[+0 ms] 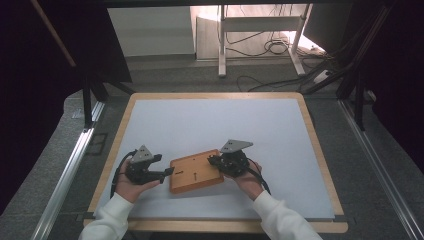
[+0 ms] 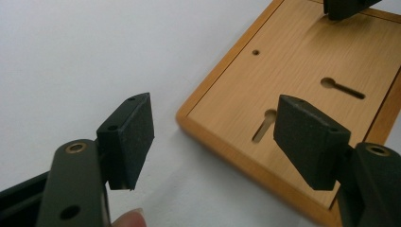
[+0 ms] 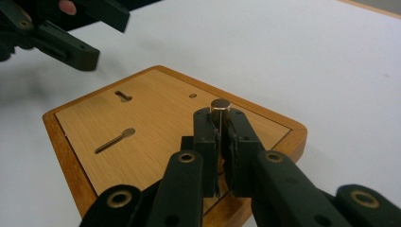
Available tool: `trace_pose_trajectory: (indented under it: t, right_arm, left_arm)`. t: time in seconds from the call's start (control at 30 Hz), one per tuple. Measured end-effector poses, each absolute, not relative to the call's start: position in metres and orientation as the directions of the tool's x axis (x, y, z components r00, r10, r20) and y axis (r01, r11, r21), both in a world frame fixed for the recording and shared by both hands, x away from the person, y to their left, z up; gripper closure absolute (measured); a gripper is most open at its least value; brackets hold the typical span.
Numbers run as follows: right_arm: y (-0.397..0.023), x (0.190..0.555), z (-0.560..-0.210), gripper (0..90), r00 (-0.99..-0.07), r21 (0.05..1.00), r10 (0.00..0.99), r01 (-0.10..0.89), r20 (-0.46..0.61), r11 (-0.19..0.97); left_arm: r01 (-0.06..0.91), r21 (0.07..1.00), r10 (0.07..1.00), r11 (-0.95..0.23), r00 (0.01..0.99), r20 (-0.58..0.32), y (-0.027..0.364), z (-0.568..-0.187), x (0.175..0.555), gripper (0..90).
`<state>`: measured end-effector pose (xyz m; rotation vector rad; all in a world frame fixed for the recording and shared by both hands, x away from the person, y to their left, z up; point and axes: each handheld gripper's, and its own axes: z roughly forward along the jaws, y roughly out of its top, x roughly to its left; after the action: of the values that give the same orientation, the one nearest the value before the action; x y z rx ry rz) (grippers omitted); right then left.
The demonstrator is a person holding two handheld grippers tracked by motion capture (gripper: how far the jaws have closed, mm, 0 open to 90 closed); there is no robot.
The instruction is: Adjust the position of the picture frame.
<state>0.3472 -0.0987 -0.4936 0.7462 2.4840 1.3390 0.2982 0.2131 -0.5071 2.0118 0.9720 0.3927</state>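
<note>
I am pinching a small metal pin upright in my right gripper over the wooden board near the table's front edge. My left gripper is gaping beside the board's corner. Unsteadied, the board may be sliding if I press.

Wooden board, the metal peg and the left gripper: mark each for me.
wooden board [image 1: 196,172]: high view, bare middle of its top face.
metal peg [image 3: 220,105]: right gripper view, its round top.
left gripper [image 2: 215,137]: left gripper view, midway between its open fingertips.
</note>
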Motion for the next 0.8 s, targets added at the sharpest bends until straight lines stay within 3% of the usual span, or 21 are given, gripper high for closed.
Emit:
trace_pose_trajectory:
  t: [0.23, 0.67, 0.77, 0.8]
  right_arm:
    - [-0.124, 0.354, -0.505, 84.9, -0.818, 0.794, 0.574, 0.371, 0.034, 0.482]
    - [-0.126, 0.361, -0.517, 84.2, -0.802, 0.773, 0.596, 0.404, 0.043, 0.489]
    - [-0.127, 0.361, -0.516, 79.7, -0.796, 0.776, 0.603, 0.411, 0.051, 0.478]
    - [-0.129, 0.36, -0.514, 72.4, -0.79, 0.784, 0.61, 0.413, 0.056, 0.463]
  left_arm:
    - [0.494, 0.791, 0.749, -0.362, 0.659, -0.069, 0.207, -0.509, 0.3, 29.4]
    - [0.496, 0.786, 0.744, -0.369, 0.665, -0.07, 0.206, -0.511, 0.3, 29.3]
    - [0.498, 0.784, 0.745, -0.371, 0.664, -0.069, 0.205, -0.511, 0.301, 29.3]
    - [0.498, 0.784, 0.745, -0.372, 0.664, -0.068, 0.205, -0.512, 0.301, 29.4]
